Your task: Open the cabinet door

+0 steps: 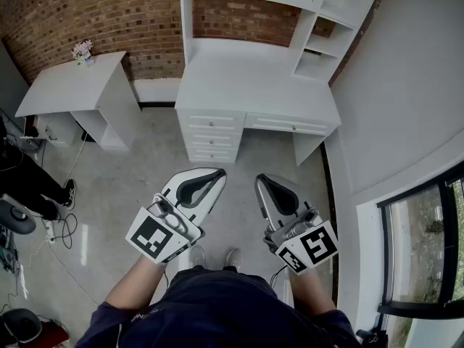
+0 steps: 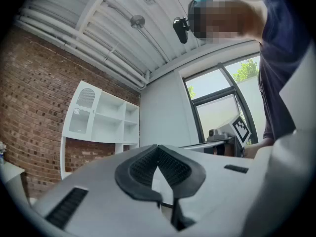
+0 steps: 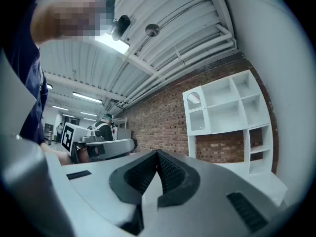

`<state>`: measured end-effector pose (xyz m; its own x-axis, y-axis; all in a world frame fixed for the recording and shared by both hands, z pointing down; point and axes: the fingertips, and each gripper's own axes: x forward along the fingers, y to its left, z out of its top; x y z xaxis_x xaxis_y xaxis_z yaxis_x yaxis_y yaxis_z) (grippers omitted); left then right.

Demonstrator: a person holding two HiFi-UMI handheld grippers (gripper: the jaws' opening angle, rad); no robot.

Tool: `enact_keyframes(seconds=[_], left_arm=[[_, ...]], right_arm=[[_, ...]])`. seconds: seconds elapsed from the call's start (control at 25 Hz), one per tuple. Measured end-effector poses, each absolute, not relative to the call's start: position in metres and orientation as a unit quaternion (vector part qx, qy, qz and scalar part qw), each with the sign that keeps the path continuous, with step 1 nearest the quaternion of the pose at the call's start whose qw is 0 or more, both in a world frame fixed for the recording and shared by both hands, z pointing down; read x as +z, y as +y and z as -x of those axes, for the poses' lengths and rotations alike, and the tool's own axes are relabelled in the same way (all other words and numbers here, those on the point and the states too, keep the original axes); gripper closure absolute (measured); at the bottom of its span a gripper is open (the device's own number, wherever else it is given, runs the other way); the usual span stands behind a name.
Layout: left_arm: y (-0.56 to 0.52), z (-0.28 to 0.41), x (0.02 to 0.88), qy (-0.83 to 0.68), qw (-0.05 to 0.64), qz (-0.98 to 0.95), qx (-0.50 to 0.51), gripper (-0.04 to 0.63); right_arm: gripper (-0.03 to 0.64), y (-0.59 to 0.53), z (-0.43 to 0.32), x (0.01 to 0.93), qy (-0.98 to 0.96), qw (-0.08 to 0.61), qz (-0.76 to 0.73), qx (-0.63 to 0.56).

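Left tongs (image 1: 216, 172) and right tongs (image 1: 259, 180) both clenched, nothing between them, held side by side above the floor (image 1: 145, 167). The white desk (image 1: 246, 78) stands well apart ahead.

We face a white wooden desk with drawers (image 1: 254, 85) set against the red brick wall (image 1: 94, 13), with an open white shelf unit (image 1: 319, 27) on its back and right side. To its left stands a smaller white table (image 1: 69, 85) with a small potted flower (image 1: 83, 51) on its far corner. Our left gripper (image 1: 216, 172) and right gripper (image 1: 262, 181) sit side by side, well short of the desk. A dark-framed window (image 1: 428, 245) lies to our right.
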<state>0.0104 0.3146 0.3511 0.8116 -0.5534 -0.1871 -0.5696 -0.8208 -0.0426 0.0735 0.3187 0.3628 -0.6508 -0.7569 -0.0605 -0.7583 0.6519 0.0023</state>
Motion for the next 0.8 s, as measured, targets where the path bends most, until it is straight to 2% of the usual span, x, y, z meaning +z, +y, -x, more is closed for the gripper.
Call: enact_keyframes(seconds=[0.8], left_arm=[[0.327, -0.055, 0.361, 0.33, 0.061, 0.94, 0.063, 0.588]], right_arm=[[0.592, 0.332, -0.137, 0.369, 0.918, 0.041, 0.394, 0.007]])
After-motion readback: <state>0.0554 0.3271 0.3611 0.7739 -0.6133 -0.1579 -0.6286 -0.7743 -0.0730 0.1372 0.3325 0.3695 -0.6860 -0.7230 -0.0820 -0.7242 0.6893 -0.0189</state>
